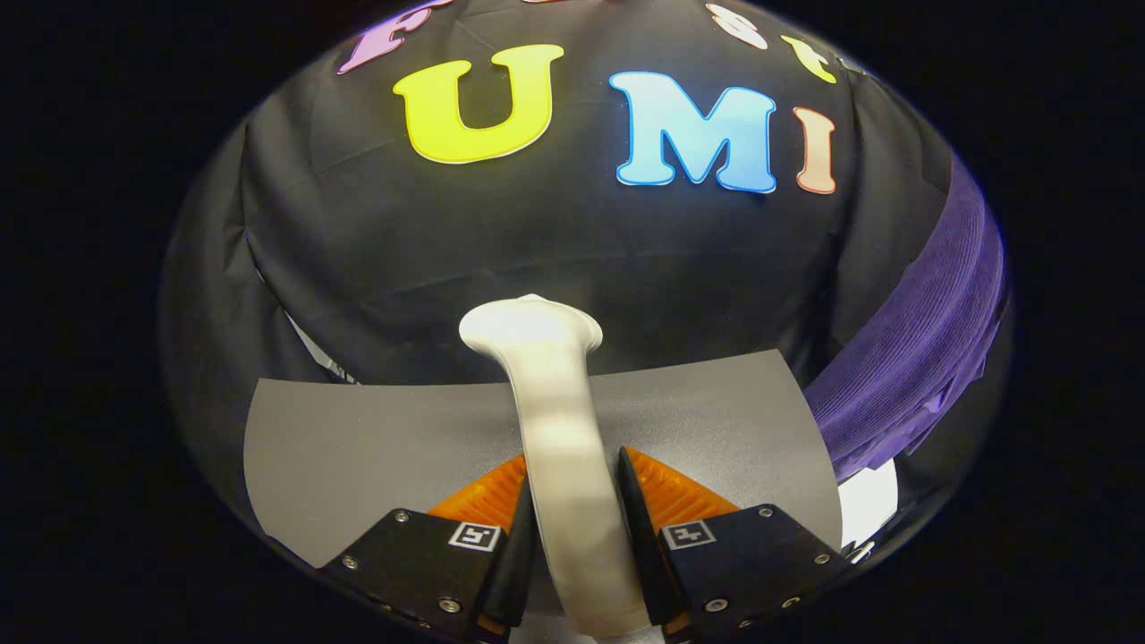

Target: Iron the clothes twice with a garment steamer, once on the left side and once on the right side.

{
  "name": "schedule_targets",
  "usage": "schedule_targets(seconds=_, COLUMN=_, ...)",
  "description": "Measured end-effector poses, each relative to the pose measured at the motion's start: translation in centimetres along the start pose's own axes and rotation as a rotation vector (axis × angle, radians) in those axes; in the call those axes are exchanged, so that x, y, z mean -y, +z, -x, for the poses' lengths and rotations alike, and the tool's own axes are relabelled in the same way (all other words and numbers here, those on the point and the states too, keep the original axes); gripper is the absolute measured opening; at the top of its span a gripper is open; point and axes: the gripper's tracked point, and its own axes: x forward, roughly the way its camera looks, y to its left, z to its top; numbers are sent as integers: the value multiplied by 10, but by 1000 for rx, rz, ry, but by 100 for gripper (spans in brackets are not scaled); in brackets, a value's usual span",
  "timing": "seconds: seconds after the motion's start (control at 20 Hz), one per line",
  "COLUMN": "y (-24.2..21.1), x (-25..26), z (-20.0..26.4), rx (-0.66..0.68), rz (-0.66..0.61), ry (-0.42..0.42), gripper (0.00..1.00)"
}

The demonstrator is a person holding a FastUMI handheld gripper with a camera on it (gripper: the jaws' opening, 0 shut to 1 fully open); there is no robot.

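A white garment steamer [559, 420] stands upright between my two fingers. Its handle runs up from them to a wide head that faces away toward the booth's back wall. My gripper [572, 487] is shut on the steamer's handle, with both fingers [487, 501] pressed against its sides. A purple ribbed garment [921, 349] hangs off to the right, beyond the fingers and apart from the steamer head.
A grey mat [358, 447] covers the table under and ahead of the fingers. Black cloth walls close the booth behind and on both sides. Below the purple garment, by the mat's right edge, lies something white [868, 505].
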Motion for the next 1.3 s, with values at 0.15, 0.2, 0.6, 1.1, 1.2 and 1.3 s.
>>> schedule_targets(seconds=0.15, y=1, x=0, z=0, rx=46, rz=-4, ry=16, gripper=44)
schedule_targets(seconds=0.2, y=2, x=1, z=0, rx=72, rz=-11, ry=18, gripper=41)
schedule_targets(seconds=0.6, y=7, x=3, z=5, rx=114, rz=-5, ry=30, gripper=38)
schedule_targets(seconds=1.1, y=17, x=34, z=99, rx=429, rz=-19, ry=132, gripper=38)
schedule_targets(seconds=1.2, y=5, x=53, z=122, rx=479, rz=-12, ry=140, gripper=38)
schedule_targets(seconds=1.3, y=-9, x=72, z=142, rx=495, rz=3, ry=129, gripper=38)
